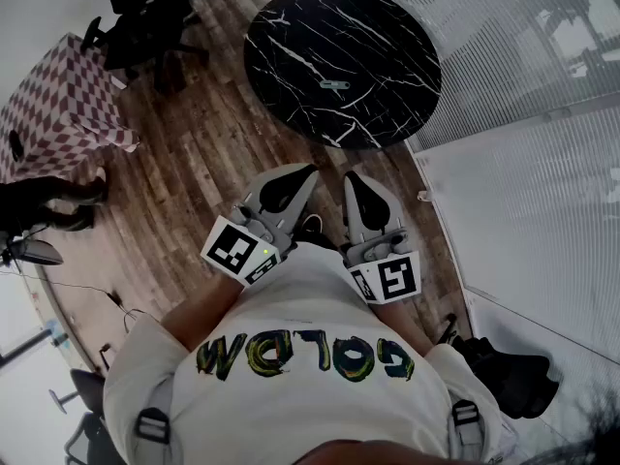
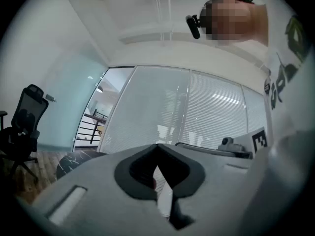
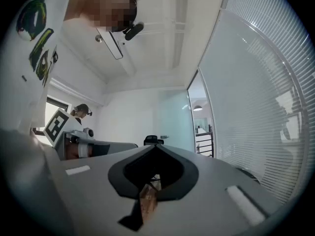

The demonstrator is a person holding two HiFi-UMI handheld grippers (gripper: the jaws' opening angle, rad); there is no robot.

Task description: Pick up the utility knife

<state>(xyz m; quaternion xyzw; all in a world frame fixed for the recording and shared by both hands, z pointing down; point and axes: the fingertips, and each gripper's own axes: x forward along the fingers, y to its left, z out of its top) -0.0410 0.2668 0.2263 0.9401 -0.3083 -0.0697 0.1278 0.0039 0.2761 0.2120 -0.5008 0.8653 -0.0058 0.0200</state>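
Left gripper (image 1: 308, 170) and right gripper (image 1: 351, 175) are held level, side by side, close to the person's chest. Each has its jaws closed tip to tip and holds nothing. Wood-plank floor (image 1: 194, 163) lies beneath and beyond them. Farther out stands a round black marble table (image 1: 291, 27). The utility knife (image 1: 334, 84) lies near its middle, well apart from both grippers. A checked-cloth table (image 1: 58, 105) stands left, a black office chair (image 1: 145, 17) far left, and a glass wall with blinds (image 1: 523, 114) runs along the right.

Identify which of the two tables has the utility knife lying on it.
The round black marble-patterned table, not the checkered-cloth table; the utility knife lies near its middle.
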